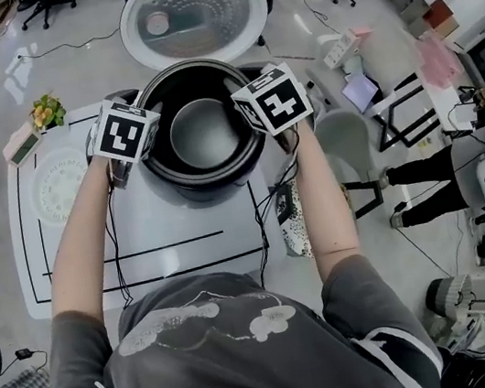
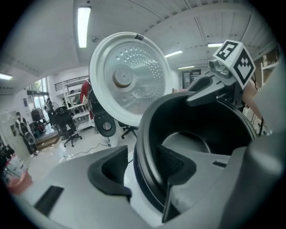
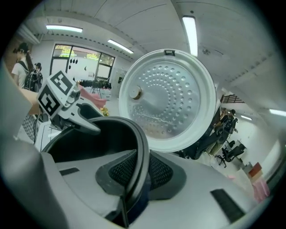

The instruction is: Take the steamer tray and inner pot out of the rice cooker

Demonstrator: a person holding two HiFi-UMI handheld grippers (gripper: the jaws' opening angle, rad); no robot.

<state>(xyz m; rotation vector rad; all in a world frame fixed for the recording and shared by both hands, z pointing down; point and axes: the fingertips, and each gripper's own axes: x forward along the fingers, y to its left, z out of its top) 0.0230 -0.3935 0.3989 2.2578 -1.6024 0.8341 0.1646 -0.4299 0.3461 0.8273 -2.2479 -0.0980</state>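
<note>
The black inner pot [image 1: 204, 135] sits in the rice cooker [image 1: 259, 153], whose round lid [image 1: 192, 11] stands open behind it. My right gripper [image 3: 136, 172] is shut on the pot's right rim [image 3: 143, 147], one pad inside and one outside. My left gripper [image 2: 145, 167] straddles the left rim [image 2: 145, 134]; its outer pad stands clear of the wall, so it is open. In the head view both grippers [image 1: 138, 156] [image 1: 273, 132] flank the pot. The white perforated steamer tray [image 1: 59, 183] lies on the table left of the cooker.
The cooker stands on a white table [image 1: 140, 244] marked with black lines. A small plant [image 1: 47, 111] sits at the back left corner. A patterned pouch [image 1: 291, 217] hangs at the right edge, next to a grey chair [image 1: 344, 138]. Cables trail from both grippers.
</note>
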